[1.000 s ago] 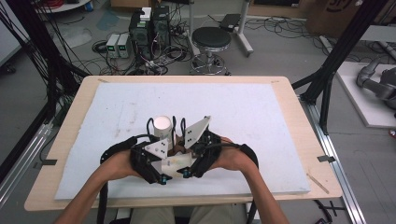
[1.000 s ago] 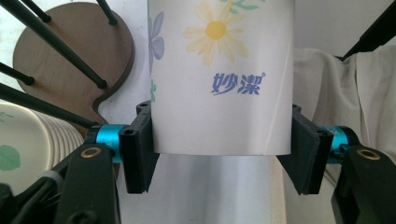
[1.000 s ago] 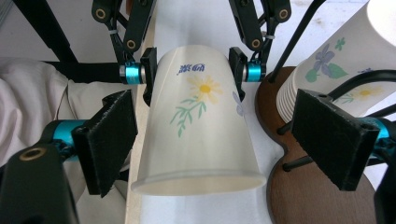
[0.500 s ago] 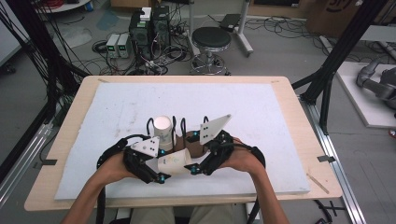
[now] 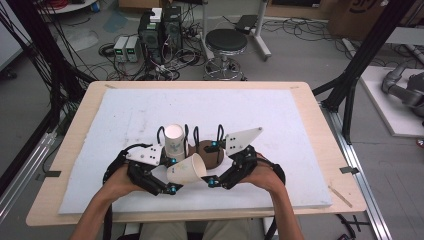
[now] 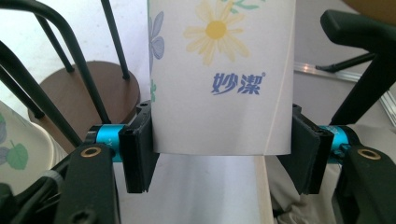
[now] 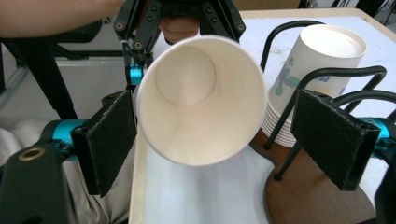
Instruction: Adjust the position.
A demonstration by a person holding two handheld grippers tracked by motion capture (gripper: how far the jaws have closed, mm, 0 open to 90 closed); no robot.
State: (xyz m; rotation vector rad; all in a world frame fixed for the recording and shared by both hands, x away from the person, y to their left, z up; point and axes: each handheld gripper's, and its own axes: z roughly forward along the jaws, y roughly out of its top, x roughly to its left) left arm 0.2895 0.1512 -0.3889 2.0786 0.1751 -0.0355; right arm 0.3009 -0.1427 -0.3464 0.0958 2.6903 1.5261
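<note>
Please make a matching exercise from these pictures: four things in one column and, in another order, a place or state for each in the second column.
1. loose paper cup
2. stack of paper cups
3. right gripper
4. round brown base

A. jaws open on either side of a cup's mouth
B. stands upside down inside black wire loops
C. carries the wire rack
D. lies on its side, clamped by the left gripper

Pairs: 1-D, 2-B, 3-A, 4-C

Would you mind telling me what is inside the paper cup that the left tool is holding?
Nothing: the paper cup lies sideways, its bare white floor and walls visible from the right gripper view. The left tool grips near its base.
</note>
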